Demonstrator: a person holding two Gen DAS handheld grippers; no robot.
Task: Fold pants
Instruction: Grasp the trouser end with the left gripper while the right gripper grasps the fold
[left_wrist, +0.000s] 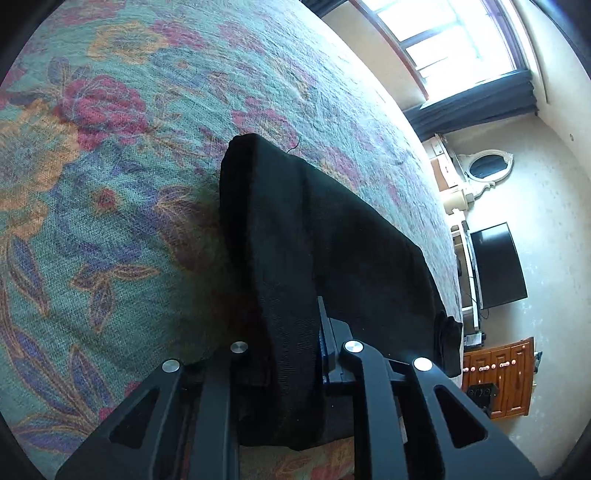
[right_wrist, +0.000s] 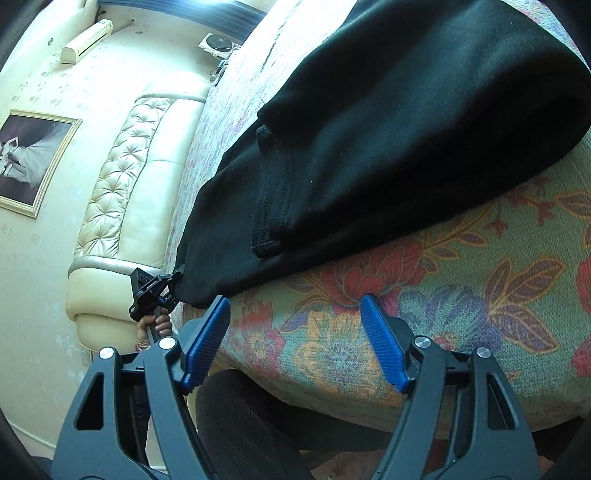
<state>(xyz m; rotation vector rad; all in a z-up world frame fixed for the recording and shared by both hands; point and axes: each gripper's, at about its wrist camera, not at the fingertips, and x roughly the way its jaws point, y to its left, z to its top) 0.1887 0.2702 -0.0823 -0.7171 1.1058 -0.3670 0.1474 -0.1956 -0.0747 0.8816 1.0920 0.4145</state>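
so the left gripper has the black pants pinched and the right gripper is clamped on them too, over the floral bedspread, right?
Not quite. The right gripper is open and holds nothing: the right wrist view shows its blue fingers spread apart over the floral bedspread, just short of the black pants. The left gripper does have the pants pinched.

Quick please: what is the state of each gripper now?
Left gripper: shut on the black pants.
Right gripper: open, holding nothing, above the floral bedspread.
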